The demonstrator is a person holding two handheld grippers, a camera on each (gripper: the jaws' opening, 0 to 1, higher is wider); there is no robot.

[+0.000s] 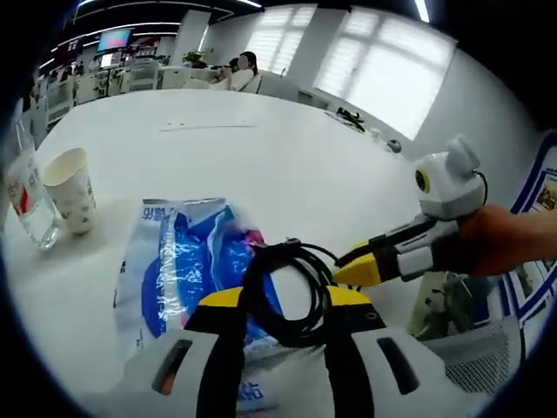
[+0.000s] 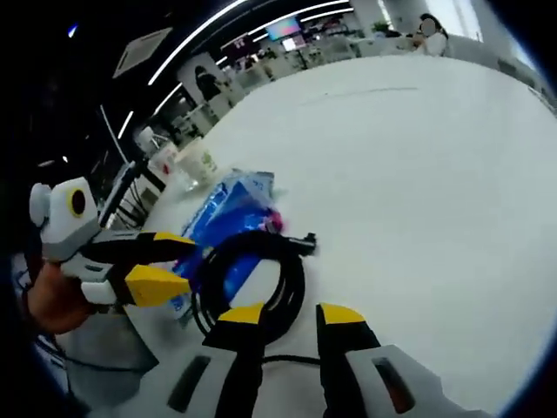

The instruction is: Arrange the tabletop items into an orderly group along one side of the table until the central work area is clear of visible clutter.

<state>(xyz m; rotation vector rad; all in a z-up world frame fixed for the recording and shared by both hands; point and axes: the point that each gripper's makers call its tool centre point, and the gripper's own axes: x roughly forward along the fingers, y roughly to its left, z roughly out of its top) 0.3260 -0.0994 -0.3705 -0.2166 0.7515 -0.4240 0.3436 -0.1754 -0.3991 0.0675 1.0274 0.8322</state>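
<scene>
Both tongs [image 1: 283, 309] [image 2: 291, 318] open around black cable coil [image 1: 291, 292], half on blue packet [image 1: 178, 261] near tabletop [image 1: 261, 157] edge. Could uncoil, drag packet off.

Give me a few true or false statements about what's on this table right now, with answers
1. A coiled black cable lies partly on a blue and white packet. True.
2. A paper cup stands upright by a clear glass. True.
3. The cable is white. False: it is black.
4. The cup lies tipped over. False: it stands upright.
5. The gripper tips are red. False: the left gripper and right gripper have yellow tips.
</scene>
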